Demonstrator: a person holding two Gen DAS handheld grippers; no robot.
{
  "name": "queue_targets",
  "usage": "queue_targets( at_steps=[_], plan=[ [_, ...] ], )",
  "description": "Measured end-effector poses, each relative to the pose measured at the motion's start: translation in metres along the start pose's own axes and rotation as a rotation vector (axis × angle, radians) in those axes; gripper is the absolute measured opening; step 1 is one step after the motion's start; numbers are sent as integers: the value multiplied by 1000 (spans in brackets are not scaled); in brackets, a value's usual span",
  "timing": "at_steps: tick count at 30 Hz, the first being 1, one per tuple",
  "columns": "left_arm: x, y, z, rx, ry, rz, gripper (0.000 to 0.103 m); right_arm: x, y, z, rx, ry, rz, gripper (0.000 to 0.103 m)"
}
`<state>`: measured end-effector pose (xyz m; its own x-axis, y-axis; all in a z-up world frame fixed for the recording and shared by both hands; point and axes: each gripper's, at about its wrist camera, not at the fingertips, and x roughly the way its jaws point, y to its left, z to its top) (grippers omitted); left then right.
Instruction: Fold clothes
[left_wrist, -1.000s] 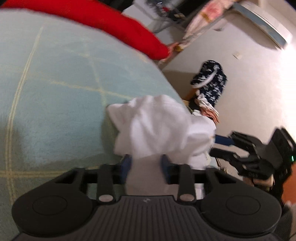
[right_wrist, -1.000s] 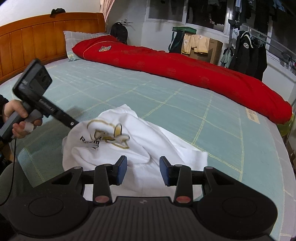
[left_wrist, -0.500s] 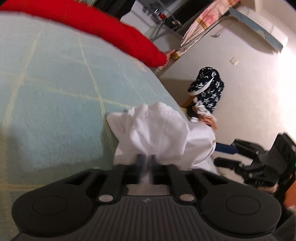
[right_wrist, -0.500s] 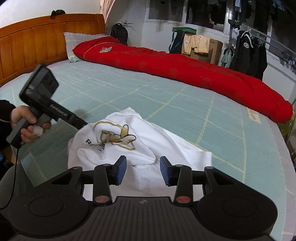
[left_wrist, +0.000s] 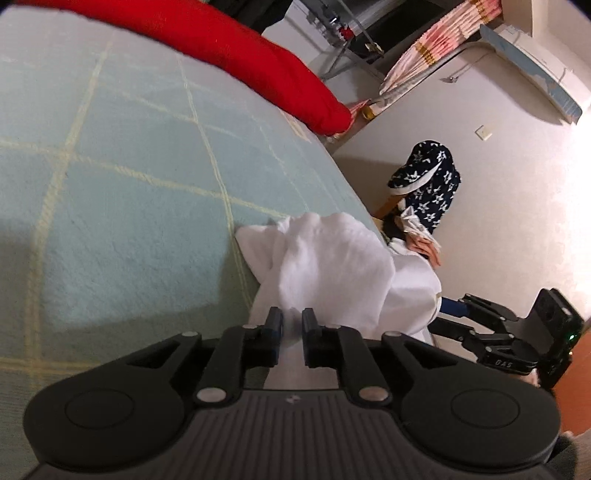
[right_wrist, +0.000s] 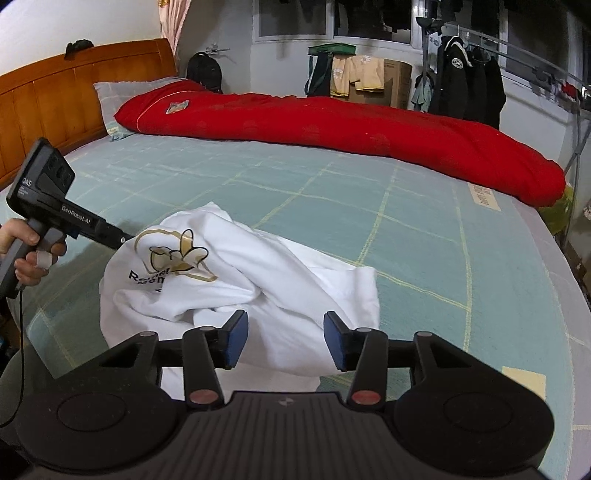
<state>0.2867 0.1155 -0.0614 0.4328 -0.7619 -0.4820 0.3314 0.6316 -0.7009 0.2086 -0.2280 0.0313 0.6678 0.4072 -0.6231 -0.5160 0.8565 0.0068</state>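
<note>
Left wrist view is showing the left gripper (left_wrist: 292, 325) pinching a fold of the white shirt (left_wrist: 332, 266), jaws nearly together on soft crumpled cotton. The shirt is bunching at 6 o'clock on the checked bed (right_wrist: 332, 206). The right gripper (right_wrist: 284, 338) is hovering, jaws apart; it should probably be catching an edge, then pulling flat.

Definitely a lived-in home bedroom. Big bed (right_wrist: 332, 206) with a green checked sheet, wooden headboard (right_wrist: 55, 99) at its far left end, red duvet (right_wrist: 332, 129) along the far edge, pillow (right_wrist: 110, 96) tucked under it. Coats (right_wrist: 465, 85) on a rack (right_wrist: 535, 70) by the window, air conditioner (left_wrist: 532, 70) up on the wall.
</note>
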Motion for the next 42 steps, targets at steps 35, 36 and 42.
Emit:
queue_targets(
  at_steps=[35,36,42],
  plan=[
    [-11,-43,10,154,-59,107,1,53,-69,6,83,76,39,10],
    [-8,-41,10,153,-37,100,1,53,-68,9,77,74,42,10],
    [5,-13,2,62,18,85,15,49,-70,9,84,80,67,11]
  ],
)
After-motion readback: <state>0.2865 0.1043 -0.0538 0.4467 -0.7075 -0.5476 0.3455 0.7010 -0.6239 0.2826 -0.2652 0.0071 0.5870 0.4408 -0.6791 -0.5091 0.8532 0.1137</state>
